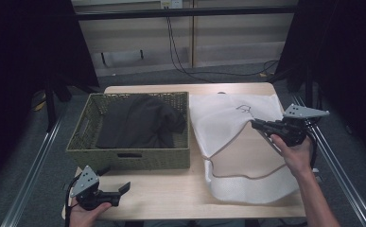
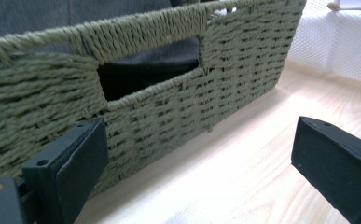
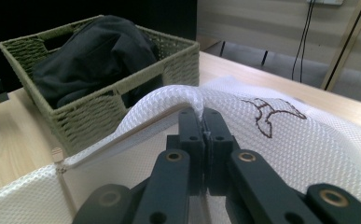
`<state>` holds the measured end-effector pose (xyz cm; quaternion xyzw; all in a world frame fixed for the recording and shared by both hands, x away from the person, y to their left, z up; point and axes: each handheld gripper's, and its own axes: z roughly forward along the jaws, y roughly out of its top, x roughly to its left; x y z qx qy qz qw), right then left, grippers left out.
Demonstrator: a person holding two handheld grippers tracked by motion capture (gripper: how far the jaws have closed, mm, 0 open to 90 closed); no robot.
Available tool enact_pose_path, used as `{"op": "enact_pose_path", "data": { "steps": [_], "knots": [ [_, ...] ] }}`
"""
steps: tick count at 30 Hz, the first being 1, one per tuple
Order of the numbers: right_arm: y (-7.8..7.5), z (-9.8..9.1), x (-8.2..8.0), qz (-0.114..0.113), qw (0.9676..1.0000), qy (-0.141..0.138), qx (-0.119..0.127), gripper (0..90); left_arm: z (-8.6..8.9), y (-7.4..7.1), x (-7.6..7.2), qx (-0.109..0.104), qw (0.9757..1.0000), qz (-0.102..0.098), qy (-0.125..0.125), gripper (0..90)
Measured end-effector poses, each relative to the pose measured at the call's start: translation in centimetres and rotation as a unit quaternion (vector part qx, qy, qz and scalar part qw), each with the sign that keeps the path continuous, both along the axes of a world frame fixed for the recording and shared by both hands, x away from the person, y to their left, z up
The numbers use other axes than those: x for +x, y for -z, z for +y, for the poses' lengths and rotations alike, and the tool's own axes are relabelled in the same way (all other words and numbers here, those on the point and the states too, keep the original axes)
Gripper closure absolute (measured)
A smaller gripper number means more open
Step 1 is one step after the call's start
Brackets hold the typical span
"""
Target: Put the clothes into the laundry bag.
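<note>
Tabletop [image 1: 171, 194]: pale wood; carries a basket on its left half and a mesh bag on its right half.
Basket [image 1: 124, 158]: green woven, rectangular, handle slots in its walls; sits from the far edge toward the middle of the left half; its right wall lies just beside the bag.
Dark garment [image 1: 138, 123]: crumpled inside the basket, rising a little above the rim in the right gripper view; visible through the near handle slot in the left gripper view.
Mesh bag [image 1: 228, 123]: white netting with a small dark embroidered mark near the far edge; spread over the right half, reaching to the near right corner; cord along its opening.
Right gripper [image 1: 257, 125]: held in the right hand [image 1: 294, 153] over the right edge; jaws clamped together on a fold of the mesh bag's rim, the fold lifted off the tabletop.
Left gripper [image 1: 124, 187]: held in the left hand [image 1: 83, 213] at the near left corner, just in front of the basket's near wall; jaws spread wide, nothing between them.
</note>
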<state>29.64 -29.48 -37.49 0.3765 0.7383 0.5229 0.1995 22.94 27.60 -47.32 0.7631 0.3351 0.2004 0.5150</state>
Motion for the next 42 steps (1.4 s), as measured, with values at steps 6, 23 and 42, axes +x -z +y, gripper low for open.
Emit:
{"op": "enact_pose_path", "data": {
  "steps": [6, 23, 42],
  "knots": [
    [-1.3, -0.6, 0.4, -0.02, 0.9996, 0.003, 0.018, 88.5, 0.1, -0.3, 0.1, -0.005, 1.0, -0.002, 0.006, 4.7],
    [-0.9, -0.3, 0.4, -0.021, 0.9996, 0.004, 0.017, 88.3, -0.7, -5.6, 3.7, 0.004, 0.9992, -0.026, 0.03, 11.0],
    [-0.2, 0.4, 1.0, -0.007, 0.9999, -0.005, 0.014, 87.9, -0.5, -9.0, 13.2, 0.007, 0.999, -0.004, 0.044, 8.4]
  ]
}}
